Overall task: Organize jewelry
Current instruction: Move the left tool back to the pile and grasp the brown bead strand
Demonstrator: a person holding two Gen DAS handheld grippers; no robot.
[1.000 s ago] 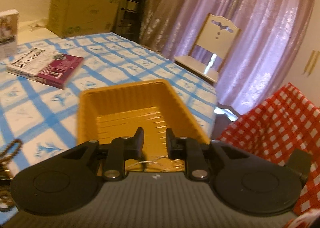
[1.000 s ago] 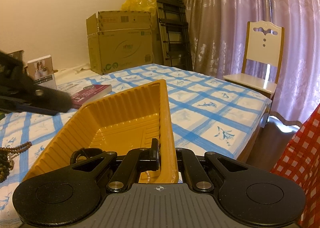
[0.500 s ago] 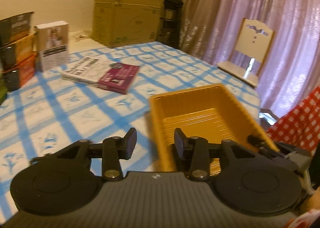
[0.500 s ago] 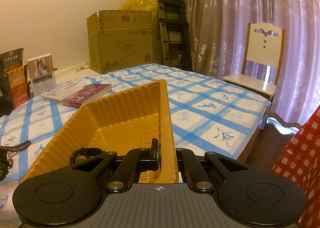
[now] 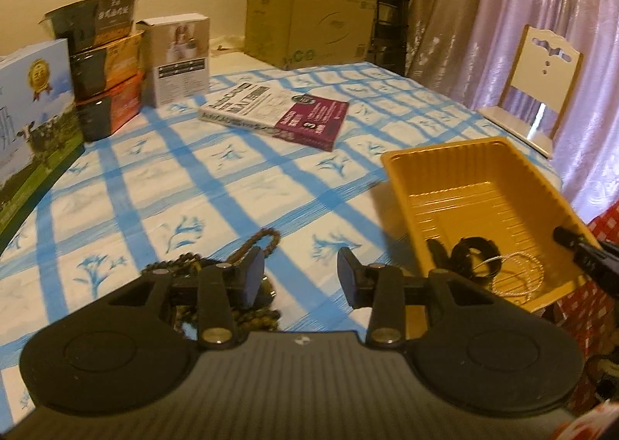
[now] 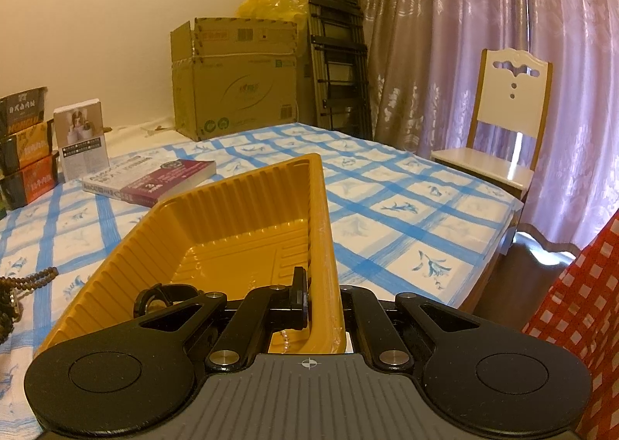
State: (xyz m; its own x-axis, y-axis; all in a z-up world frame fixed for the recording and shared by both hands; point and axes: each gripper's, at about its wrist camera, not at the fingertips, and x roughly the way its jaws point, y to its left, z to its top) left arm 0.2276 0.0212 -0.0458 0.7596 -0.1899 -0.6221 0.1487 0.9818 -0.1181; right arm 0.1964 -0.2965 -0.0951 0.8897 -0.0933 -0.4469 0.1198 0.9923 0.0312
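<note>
One yellow tray (image 5: 460, 154), one book (image 5: 278, 113), one chair (image 6: 503, 123), one cardboard box (image 6: 236, 80).

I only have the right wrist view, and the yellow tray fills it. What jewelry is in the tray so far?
Observer: The left wrist view looks down into the yellow tray: a black ring-shaped piece and a thin silver chain lie at its near end.
Operator: What is left on the table?
Observer: A pile of brown bead strands lies on the blue-checked tablecloth, left of the tray.
Operator: Where is the left hand-held gripper?
Observer: The left hand-held gripper is over the cloth beside the beads, its jaws apart with nothing between them.
Operator: Is my side holding the tray?
Observer: Yes, the right hand-held gripper is clamped shut on the tray's right wall.
</note>
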